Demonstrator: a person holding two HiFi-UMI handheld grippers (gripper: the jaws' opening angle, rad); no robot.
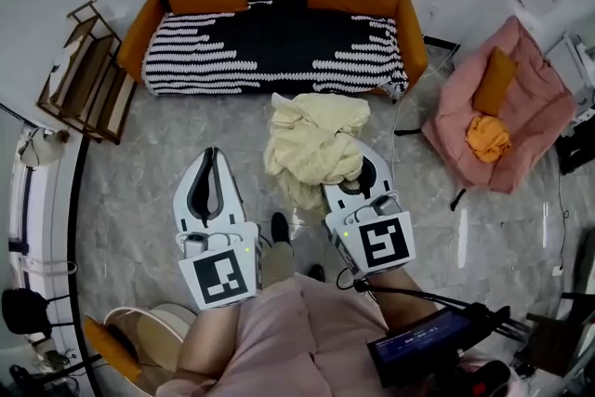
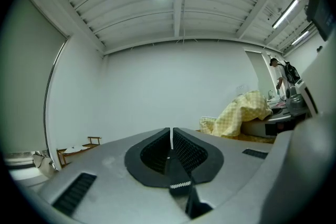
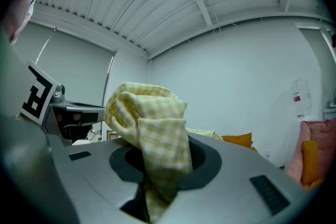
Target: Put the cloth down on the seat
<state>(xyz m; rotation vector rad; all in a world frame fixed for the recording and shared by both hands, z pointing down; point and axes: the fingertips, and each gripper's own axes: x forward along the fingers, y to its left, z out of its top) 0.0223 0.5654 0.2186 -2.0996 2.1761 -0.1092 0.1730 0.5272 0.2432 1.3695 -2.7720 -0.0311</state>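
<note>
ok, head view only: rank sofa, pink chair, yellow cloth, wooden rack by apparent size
1. sofa
2. pink chair
3. yellow cloth and wooden rack: about equal. The cloth is held up nearer the camera, so I won't rank these two.

Grey marbled floor (image 1: 158, 153), on it orange sofa (image 1: 415, 37), pink chair (image 1: 535, 112), wooden rack (image 1: 85, 79)
</note>
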